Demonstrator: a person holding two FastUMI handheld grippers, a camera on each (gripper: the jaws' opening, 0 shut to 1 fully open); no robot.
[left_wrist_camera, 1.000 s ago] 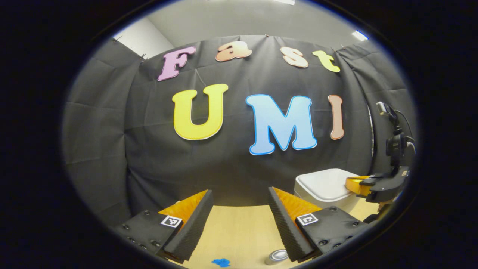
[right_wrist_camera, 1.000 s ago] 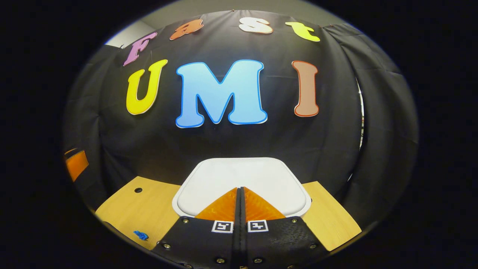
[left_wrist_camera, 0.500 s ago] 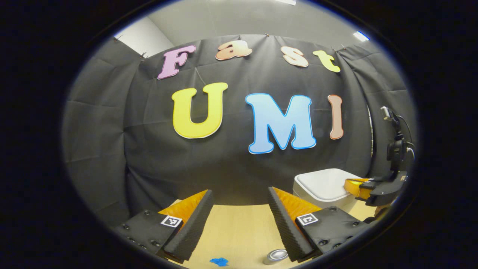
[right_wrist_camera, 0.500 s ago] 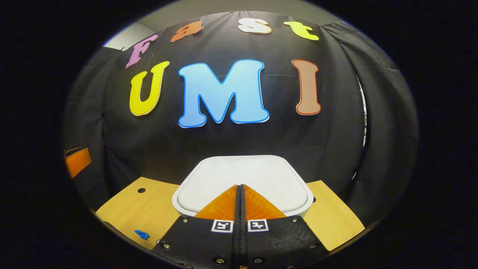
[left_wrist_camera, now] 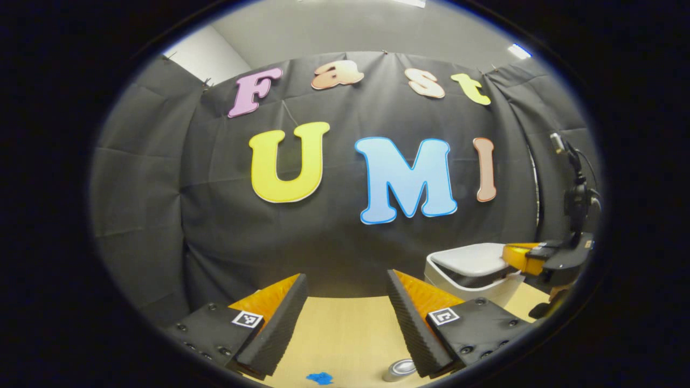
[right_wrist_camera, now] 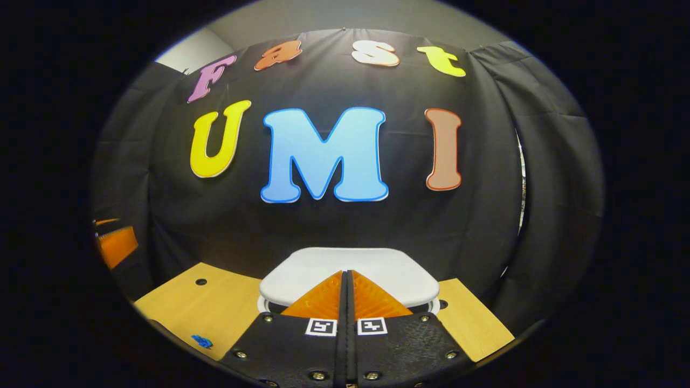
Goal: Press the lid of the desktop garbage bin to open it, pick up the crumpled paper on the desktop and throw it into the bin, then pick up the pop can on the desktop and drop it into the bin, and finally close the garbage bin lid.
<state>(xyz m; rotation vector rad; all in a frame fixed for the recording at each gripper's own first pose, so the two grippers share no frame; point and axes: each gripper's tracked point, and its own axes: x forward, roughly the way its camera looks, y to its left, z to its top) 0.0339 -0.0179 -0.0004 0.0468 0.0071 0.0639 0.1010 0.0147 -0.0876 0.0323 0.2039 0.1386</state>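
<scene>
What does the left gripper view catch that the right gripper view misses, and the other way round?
Left gripper view: the pop can by the open left gripper, and the dark gap under the lid, seen side-on. Right gripper view: a round hole in the table, and the shut right gripper with its tips over the lid's near edge. Both: the white bin with its lid ajar, the blue crumpled paper, the wooden table.

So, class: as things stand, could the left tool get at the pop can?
Probably yes. The left tool is open, and the pop can stands on bare desk just below its fingers, nothing between.
</scene>
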